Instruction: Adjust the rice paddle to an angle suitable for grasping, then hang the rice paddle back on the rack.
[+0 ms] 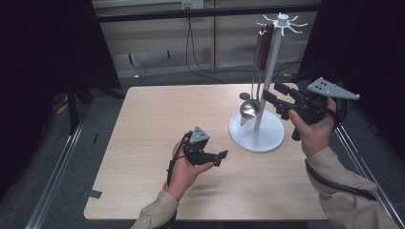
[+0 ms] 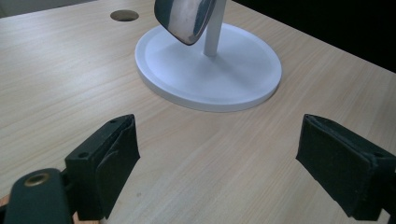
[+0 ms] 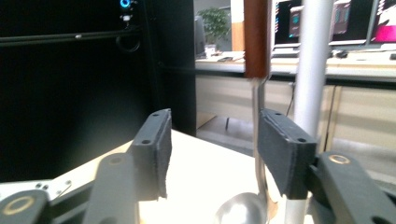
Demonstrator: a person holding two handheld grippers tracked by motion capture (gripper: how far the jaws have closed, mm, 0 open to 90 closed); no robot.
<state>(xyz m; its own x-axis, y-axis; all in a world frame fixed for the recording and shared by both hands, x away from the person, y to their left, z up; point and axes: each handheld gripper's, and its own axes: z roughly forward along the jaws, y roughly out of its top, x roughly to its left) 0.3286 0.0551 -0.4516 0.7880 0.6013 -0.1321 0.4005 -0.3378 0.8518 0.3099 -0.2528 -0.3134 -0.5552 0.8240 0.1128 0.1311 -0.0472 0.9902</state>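
Ladle (image 1: 250, 109) hangs on white rack (image 1: 270, 71); right gripper (image 1: 273, 99) spread beside it, empty; left gripper (image 1: 222, 157) spread wide

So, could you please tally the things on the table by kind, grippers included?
Ladle with brown handle, hanging: 1
White rack: 1
Grippers, both open: 2, left gripper, right gripper
Total: 4

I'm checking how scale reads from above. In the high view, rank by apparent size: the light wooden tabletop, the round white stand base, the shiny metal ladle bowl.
1. Light wooden tabletop, by far the largest.
2. Round white stand base.
3. Shiny metal ladle bowl, hanging above the base, clearly smallest.
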